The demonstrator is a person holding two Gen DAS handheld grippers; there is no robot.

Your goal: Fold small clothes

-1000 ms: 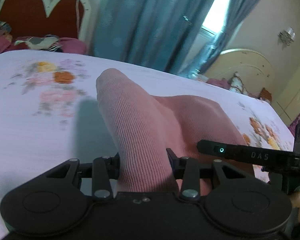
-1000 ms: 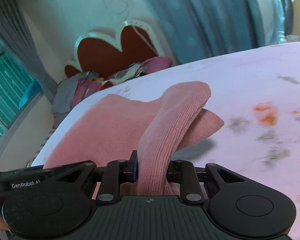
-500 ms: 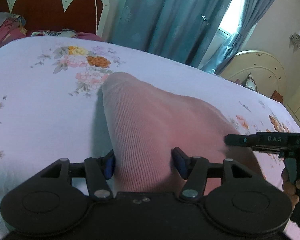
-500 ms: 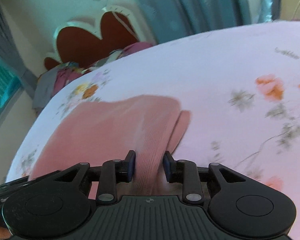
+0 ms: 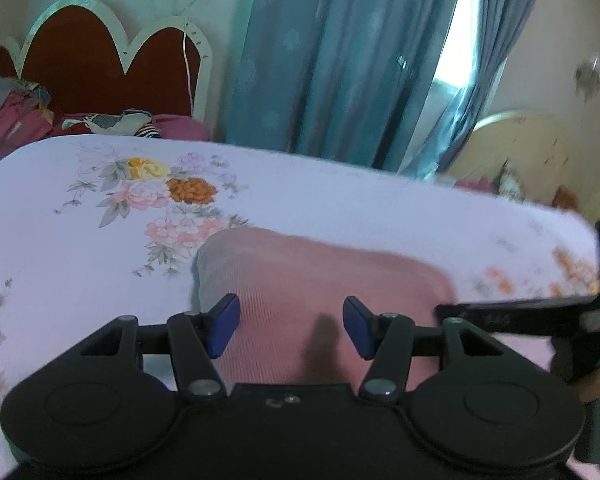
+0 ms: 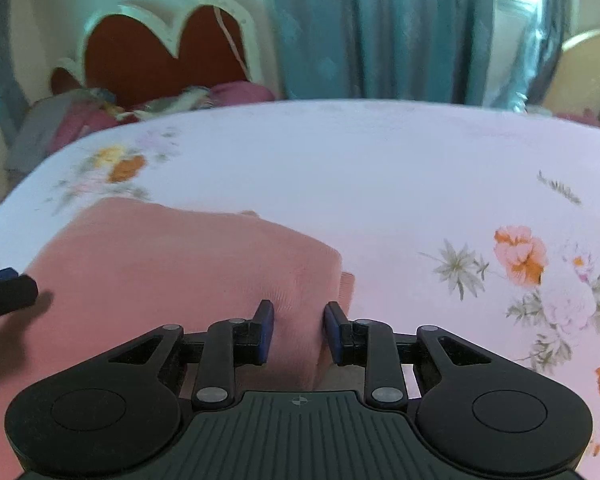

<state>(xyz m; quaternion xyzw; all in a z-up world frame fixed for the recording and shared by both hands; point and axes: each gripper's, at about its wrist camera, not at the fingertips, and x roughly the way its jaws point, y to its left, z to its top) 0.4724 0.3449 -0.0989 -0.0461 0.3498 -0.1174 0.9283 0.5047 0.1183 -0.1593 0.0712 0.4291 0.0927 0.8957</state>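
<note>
A pink ribbed knit garment [image 5: 320, 280] lies folded and flat on the floral bedsheet [image 5: 100, 240]. My left gripper [image 5: 291, 328] is open, its blue pads [image 5: 224, 326] spread wide just above the garment's near left part, holding nothing. In the right wrist view the same garment [image 6: 172, 264] lies flat. My right gripper [image 6: 299, 330] is open over the garment's right edge, cloth lying between the pads. The right gripper's finger shows at the right of the left wrist view [image 5: 516, 316].
The bed's far end has a red scalloped headboard [image 5: 100, 68] with pillows and piled clothes [image 5: 16, 116]. Teal curtains [image 5: 340, 60] hang behind the bed. A cream headboard [image 5: 516, 152] stands at the far right. The left gripper's tip shows in the right wrist view [image 6: 4, 290].
Both grippers lowered the raised pink fold onto the garment and opened, letting it go. The fold now lies flat, and both jaws are wider apart.
</note>
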